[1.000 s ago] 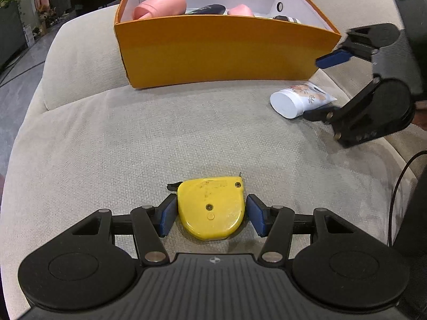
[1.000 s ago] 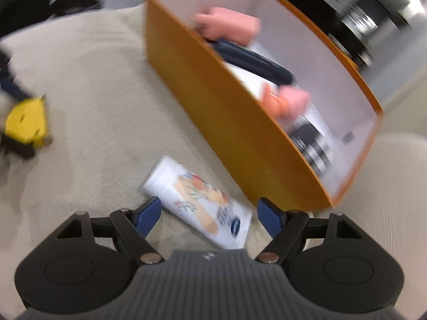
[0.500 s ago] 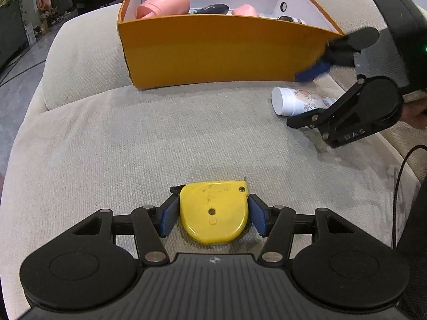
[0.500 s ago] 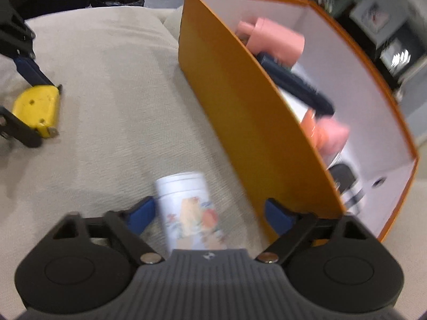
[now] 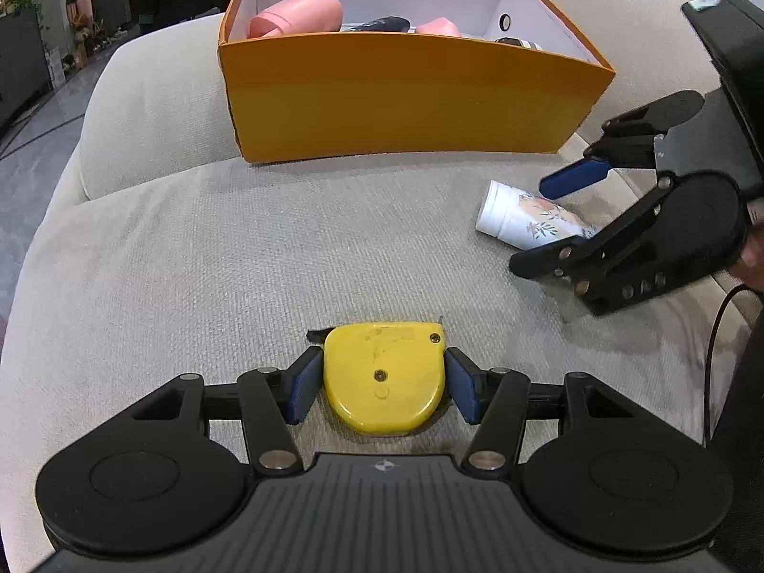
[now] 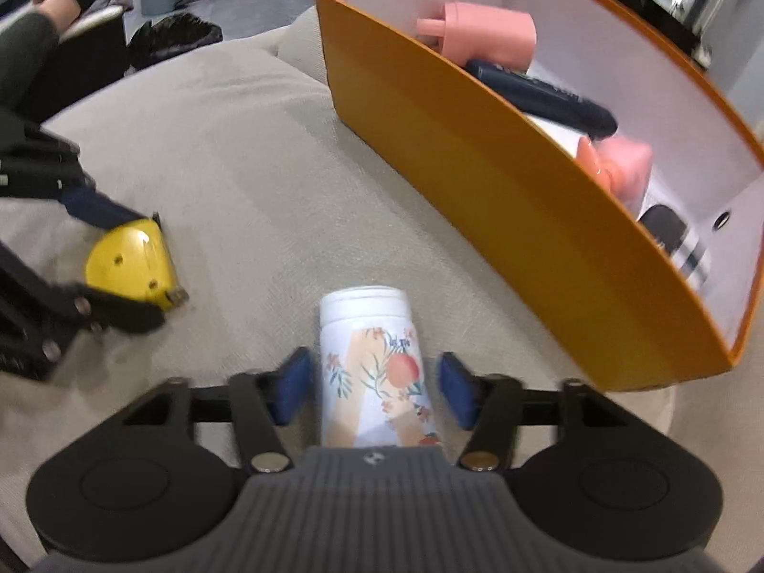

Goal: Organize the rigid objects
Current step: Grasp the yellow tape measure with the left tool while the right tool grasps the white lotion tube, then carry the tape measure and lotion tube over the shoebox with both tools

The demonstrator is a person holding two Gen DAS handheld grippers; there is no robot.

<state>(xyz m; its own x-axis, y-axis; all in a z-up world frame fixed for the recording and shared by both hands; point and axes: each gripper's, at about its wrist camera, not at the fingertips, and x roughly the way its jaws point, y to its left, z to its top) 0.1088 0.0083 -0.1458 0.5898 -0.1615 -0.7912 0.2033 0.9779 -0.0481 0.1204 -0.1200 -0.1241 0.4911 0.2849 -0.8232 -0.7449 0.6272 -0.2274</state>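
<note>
My left claw [image 5: 382, 384] grips the yellow tape measure [image 5: 384, 377] on the near cushion [image 5: 215, 262]. My right claw [image 6: 375, 387] stands apart around the floral tube [image 6: 375, 367], pads not touching, orange box [image 5: 406, 100] far behind.

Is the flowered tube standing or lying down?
Lying down. The tube rests on its side on the cushion, outside the orange box, cap end pointing away from the right gripper.

The right gripper [image 6: 375, 389] is now brought square over the floral tube [image 6: 375, 372], which was lying askew before; its fingers [image 6: 291, 384] are narrowed around it, with small gaps left.
</note>
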